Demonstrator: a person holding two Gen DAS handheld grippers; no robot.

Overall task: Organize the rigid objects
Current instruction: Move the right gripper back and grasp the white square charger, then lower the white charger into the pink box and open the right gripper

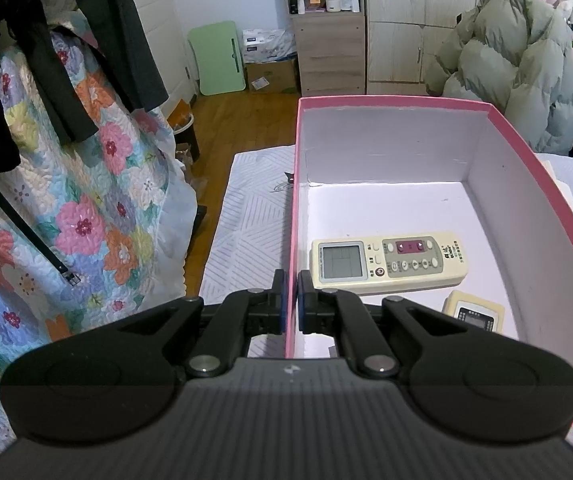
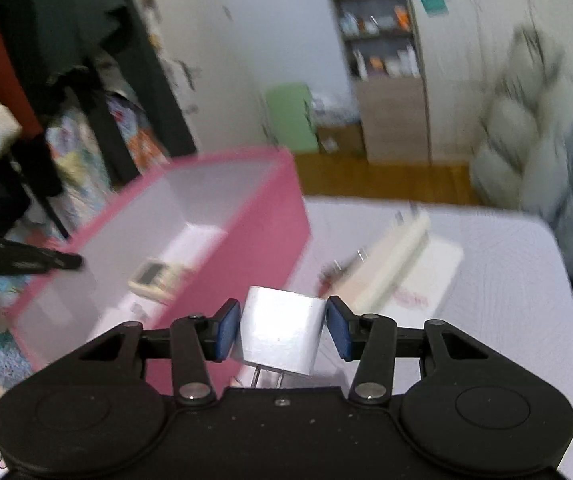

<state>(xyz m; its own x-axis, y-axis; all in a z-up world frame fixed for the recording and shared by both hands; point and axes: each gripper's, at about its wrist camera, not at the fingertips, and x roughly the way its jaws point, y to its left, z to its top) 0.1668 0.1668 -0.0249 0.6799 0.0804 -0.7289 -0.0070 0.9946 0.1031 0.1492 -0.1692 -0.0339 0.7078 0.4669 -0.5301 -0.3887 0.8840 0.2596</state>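
Note:
A pink box [image 1: 526,160] with a white inside stands on the white-covered table. A cream remote control [image 1: 386,262] lies flat in it, and a smaller cream remote [image 1: 474,312] lies nearer to me. My left gripper [image 1: 291,280] is shut on the box's left wall [image 1: 292,200], one finger on each side of it. In the blurred right wrist view, my right gripper [image 2: 283,312] is shut on a white plug charger [image 2: 282,332], its metal prongs pointing back at the camera. It hangs just right of the pink box [image 2: 254,232], above the table.
On the table [image 2: 506,280] to the right of the box lie a pale flat book or box [image 2: 402,272] and a small dark item. A puffer jacket [image 1: 518,60] is heaped at the far right. A floral quilt [image 1: 86,200] and dark clothes hang on the left.

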